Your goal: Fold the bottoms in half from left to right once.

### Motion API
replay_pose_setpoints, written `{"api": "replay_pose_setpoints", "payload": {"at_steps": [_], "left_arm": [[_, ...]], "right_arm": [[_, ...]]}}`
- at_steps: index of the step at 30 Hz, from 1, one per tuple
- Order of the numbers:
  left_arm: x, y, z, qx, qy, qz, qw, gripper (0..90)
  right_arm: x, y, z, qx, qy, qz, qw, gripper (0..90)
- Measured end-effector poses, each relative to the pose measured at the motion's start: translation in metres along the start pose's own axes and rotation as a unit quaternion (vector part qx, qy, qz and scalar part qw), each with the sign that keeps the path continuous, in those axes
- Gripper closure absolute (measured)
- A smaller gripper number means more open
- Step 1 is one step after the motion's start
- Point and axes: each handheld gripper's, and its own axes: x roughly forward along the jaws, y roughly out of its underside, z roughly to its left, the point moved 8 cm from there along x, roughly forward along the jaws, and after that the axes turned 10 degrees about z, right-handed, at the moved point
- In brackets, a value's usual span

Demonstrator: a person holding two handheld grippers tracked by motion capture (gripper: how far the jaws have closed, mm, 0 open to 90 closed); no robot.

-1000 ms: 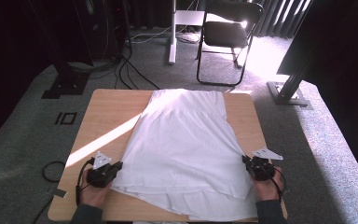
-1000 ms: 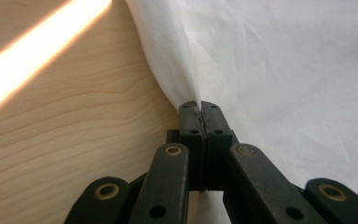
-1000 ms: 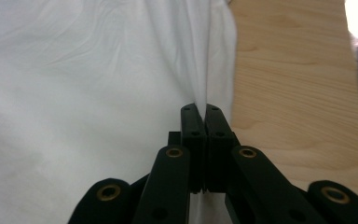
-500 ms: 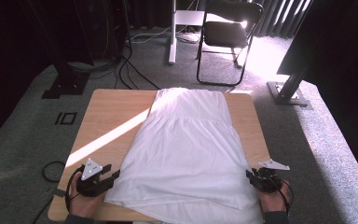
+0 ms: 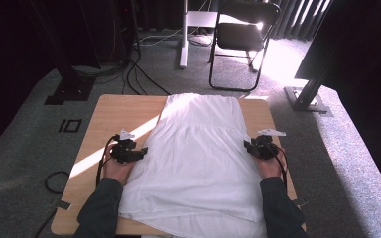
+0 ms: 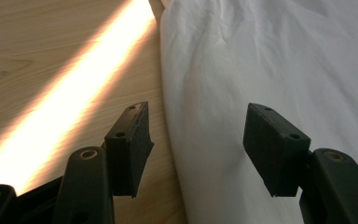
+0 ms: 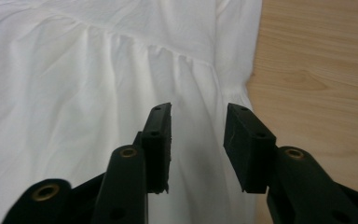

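Fingers (image 6: 129,140) of the left gripper (image 6: 200,144) stand wide apart, nothing between them; one finger over bare wood, the other over cloth, the garment's left edge running up between them. Right gripper (image 7: 196,147) fingers part open with a narrower gap, poised over the gathered seam near the garment's right edge; no cloth visibly pinched.

White garment (image 5: 198,153) lies flat along the middle of the wooden surface (image 5: 124,111), narrow end far, wider hem toward the person, the hem reaching the near edge. A gathered seam crosses it in the far half. Lower layer shows beneath the near hem.

High view: left gripper (image 5: 129,151) at the garment's left side, right gripper (image 5: 258,148) at its right side, roughly level with each other, mid-length of the cloth. Dark sleeves (image 5: 99,208) come in from the near edge.

Sun stripe (image 5: 109,148) slants across the left part of the surface. Black chair (image 5: 243,39) on grey carpet beyond the far edge; cables (image 5: 134,74) on the floor at far left.
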Motion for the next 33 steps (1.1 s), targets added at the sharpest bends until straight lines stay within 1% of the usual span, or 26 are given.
{"api": "replay_pose_setpoints", "payload": {"at_steps": [2, 4, 6, 7, 8, 9, 10, 11, 12, 13, 15, 17, 18, 19, 21, 22, 23, 24, 25, 26, 27, 28, 29, 30, 31, 33], "left_arm": [[0.011, -0.003, -0.001, -0.007, 0.005, 0.011, 0.9999, 41.6], [0.020, -0.004, -0.002, -0.006, 0.001, 0.022, 0.9997, 41.3], [0.028, -0.003, -0.004, -0.009, -0.002, 0.034, 0.9994, 43.9], [0.031, -0.001, -0.005, -0.010, -0.001, 0.039, 0.9992, 43.9], [0.033, -0.001, -0.007, -0.001, -0.005, 0.033, 0.9995, 46.5], [0.033, 0.000, -0.010, 0.004, 0.000, 0.029, 0.9996, 55.5], [0.032, 0.000, -0.012, 0.003, 0.008, 0.032, 0.9994, 66.3], [0.032, 0.001, -0.013, 0.001, 0.016, 0.037, 0.9992, 76.0], [0.031, 0.003, -0.015, 0.003, 0.022, 0.037, 0.9991, 82.3], [0.030, 0.004, -0.016, 0.008, 0.019, 0.037, 0.9991, 85.6], [0.026, 0.009, -0.017, 0.017, 0.015, 0.037, 0.9991, 87.0], [0.018, 0.014, -0.018, 0.021, 0.014, 0.029, 0.9993, 87.5], [0.008, 0.019, -0.019, 0.018, 0.015, 0.016, 0.9996, 87.5], [0.002, 0.021, -0.019, 0.013, 0.016, 0.008, 0.9997, 87.6], [-0.015, 0.027, -0.022, 0.015, 0.017, -0.014, 0.9996, 87.7], [-0.027, 0.032, -0.026, 0.021, 0.014, -0.024, 0.9994, 87.7], [-0.034, 0.037, -0.029, 0.024, 0.014, -0.030, 0.9992, 87.7], [-0.044, 0.044, -0.035, 0.030, 0.014, -0.039, 0.9987, 87.7], [-0.047, 0.049, -0.038, 0.032, 0.016, -0.038, 0.9986, 87.7], [-0.049, 0.057, -0.043, 0.037, 0.020, -0.032, 0.9986, 87.5], [-0.049, 0.061, -0.045, 0.043, 0.021, -0.027, 0.9985, 86.4], [-0.047, 0.068, -0.048, 0.049, 0.023, -0.012, 0.9985, 85.2], [-0.046, 0.070, -0.049, 0.051, 0.024, -0.011, 0.9984, 80.3], [-0.046, 0.071, -0.048, 0.053, 0.026, -0.009, 0.9982, 74.5], [-0.046, 0.070, -0.046, 0.050, 0.028, -0.009, 0.9983, 64.3], [-0.052, 0.061, -0.039, 0.037, 0.032, -0.024, 0.9985, 57.3]], "right_arm": [[0.016, -0.008, -0.003, 0.013, -0.007, 0.006, 0.9999, 55.2], [0.029, -0.014, -0.005, 0.014, 0.004, 0.015, 0.9998, 53.4], [0.044, -0.022, -0.010, 0.026, 0.003, 0.024, 0.9994, 52.5], [0.044, -0.022, -0.010, 0.026, 0.003, 0.024, 0.9994, 52.5], [0.047, -0.023, -0.010, 0.032, 0.000, 0.023, 0.9992, 52.1], [0.053, -0.025, -0.011, 0.041, -0.008, 0.028, 0.9988, 51.0], [0.057, -0.024, -0.012, 0.043, -0.008, 0.034, 0.9985, 51.3], [0.062, -0.022, -0.012, 0.042, -0.003, 0.044, 0.9981, 55.0], [0.065, -0.020, -0.013, 0.039, 0.000, 0.053, 0.9978, 63.0], [0.068, -0.015, -0.012, 0.031, 0.002, 0.070, 0.9970, 76.5], [0.066, -0.011, -0.011, 0.023, 0.006, 0.069, 0.9973, 87.9], [0.057, -0.009, -0.009, 0.021, 0.004, 0.061, 0.9979, 88.7], [0.053, -0.010, -0.009, 0.016, 0.007, 0.057, 0.9982, 88.8], [0.043, -0.011, -0.006, 0.002, 0.011, 0.050, 0.9987, 88.9], [0.026, -0.013, -0.004, -0.014, 0.017, 0.038, 0.9990, 88.9], [0.018, -0.014, -0.002, -0.021, 0.021, 0.029, 0.9991, 89.0], [0.002, -0.015, -0.001, -0.030, 0.027, 0.010, 0.9991, 89.0], [-0.007, -0.015, -0.001, -0.033, 0.029, -0.001, 0.9990, 89.2], [-0.019, -0.012, -0.003, -0.040, 0.044, -0.013, 0.9981, 89.1], [-0.024, -0.009, -0.005, -0.041, 0.055, -0.017, 0.9975, 89.1], [-0.026, -0.001, -0.010, -0.037, 0.061, -0.011, 0.9974, 89.1], [-0.024, 0.005, -0.014, -0.033, 0.061, -0.002, 0.9976, 89.0], [-0.016, 0.017, -0.021, -0.028, 0.065, 0.014, 0.9974, 88.9], [-0.011, 0.023, -0.024, -0.022, 0.063, 0.021, 0.9976, 88.7], [-0.004, 0.029, -0.027, -0.012, 0.053, 0.031, 0.9981, 88.5], [0.008, 0.039, -0.031, -0.002, 0.047, 0.047, 0.9978, 88.4]]}}
